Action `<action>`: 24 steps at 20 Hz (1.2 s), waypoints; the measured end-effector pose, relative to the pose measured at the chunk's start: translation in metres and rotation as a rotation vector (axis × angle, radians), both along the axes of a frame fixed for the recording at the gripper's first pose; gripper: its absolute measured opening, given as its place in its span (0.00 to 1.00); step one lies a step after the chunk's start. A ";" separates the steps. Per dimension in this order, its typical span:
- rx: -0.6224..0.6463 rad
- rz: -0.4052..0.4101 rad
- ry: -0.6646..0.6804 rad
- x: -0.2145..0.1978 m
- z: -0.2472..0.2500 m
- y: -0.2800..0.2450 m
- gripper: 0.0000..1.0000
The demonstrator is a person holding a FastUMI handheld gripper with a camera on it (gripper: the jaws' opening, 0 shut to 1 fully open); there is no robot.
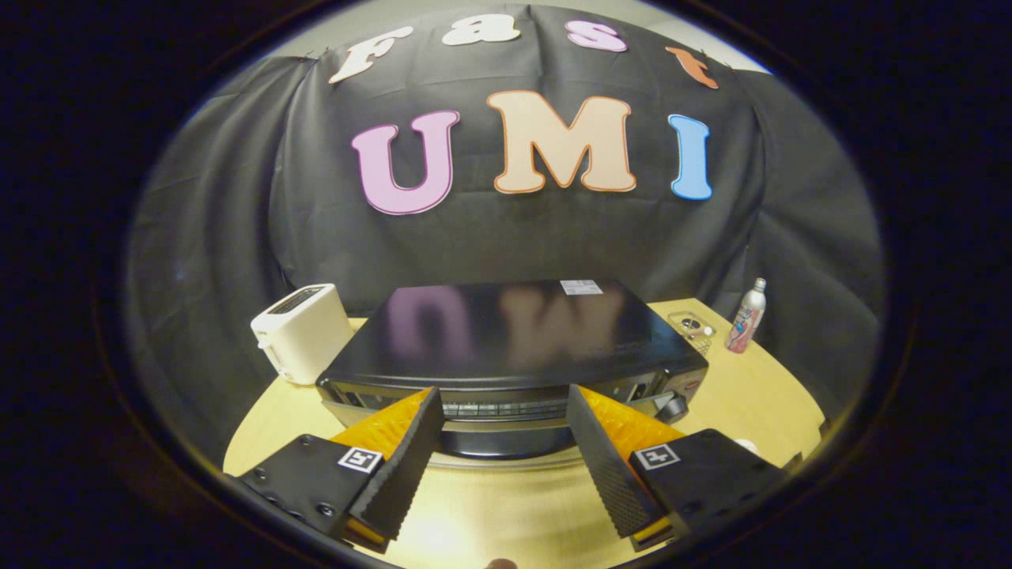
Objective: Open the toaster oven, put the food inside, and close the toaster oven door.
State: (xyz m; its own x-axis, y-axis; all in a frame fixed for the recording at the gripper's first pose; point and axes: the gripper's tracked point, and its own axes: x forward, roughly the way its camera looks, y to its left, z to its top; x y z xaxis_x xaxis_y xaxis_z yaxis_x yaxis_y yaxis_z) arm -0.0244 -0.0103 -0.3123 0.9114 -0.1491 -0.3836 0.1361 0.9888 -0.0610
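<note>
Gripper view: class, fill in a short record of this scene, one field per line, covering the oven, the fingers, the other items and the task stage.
surface: round wooden table
toaster oven: black, just ahead of the fingers, seen from above its front
oven door: looks closed, handle between the fingers
gripper: fingers open, spread either side of the handle, holding nothing
beside oven, one side: white toaster
beside oven, other side: clear container, spray bottle
task stage: door apparently not yet opened
</note>
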 end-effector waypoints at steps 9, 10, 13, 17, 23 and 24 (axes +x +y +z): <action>-0.051 -0.001 0.167 -0.094 -0.058 -0.005 0.99; -0.069 0.005 0.189 -0.101 -0.065 -0.004 0.99; -0.079 0.005 0.245 -0.113 -0.089 -0.006 0.99; -0.042 -0.027 0.319 -0.124 -0.120 -0.006 0.98; 0.001 -0.043 0.379 -0.130 -0.152 -0.009 0.98; 0.021 -0.055 0.384 -0.131 -0.152 -0.010 0.98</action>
